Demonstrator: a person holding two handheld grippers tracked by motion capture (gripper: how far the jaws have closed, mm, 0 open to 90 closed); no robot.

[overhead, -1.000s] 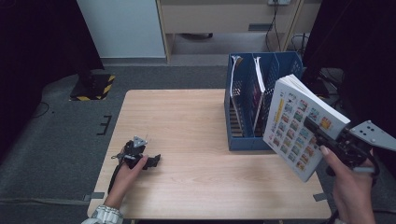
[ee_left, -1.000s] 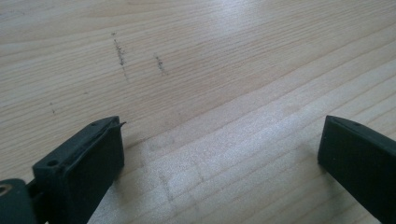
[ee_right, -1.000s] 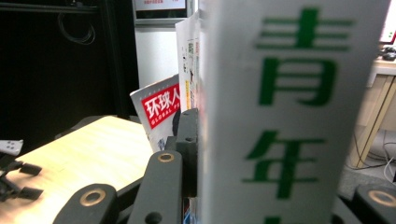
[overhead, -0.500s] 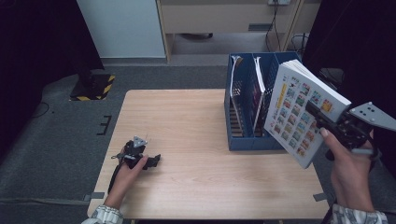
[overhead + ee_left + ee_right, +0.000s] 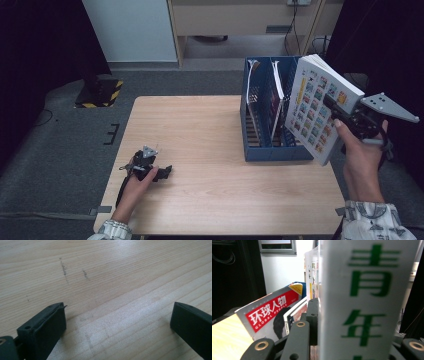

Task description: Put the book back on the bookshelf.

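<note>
The right gripper point(image 5: 334, 111) holds a thick book point(image 5: 320, 107), its jaws clamped on the spine edge. Over the last second the book has moved up and away from the person, from beside the near end of the blue rack point(image 5: 280, 150) to over the rack's right side, tilted with its cover facing left. The right gripper view shows the white spine point(image 5: 367, 297) pinched close up, with a magazine point(image 5: 269, 312) standing in the rack beyond. I judge the book is being lined up to drop into a free slot. The left gripper point(image 5: 156, 172) rests on the bench point(image 5: 200, 130), unmoved, jaws wide and empty.
</note>
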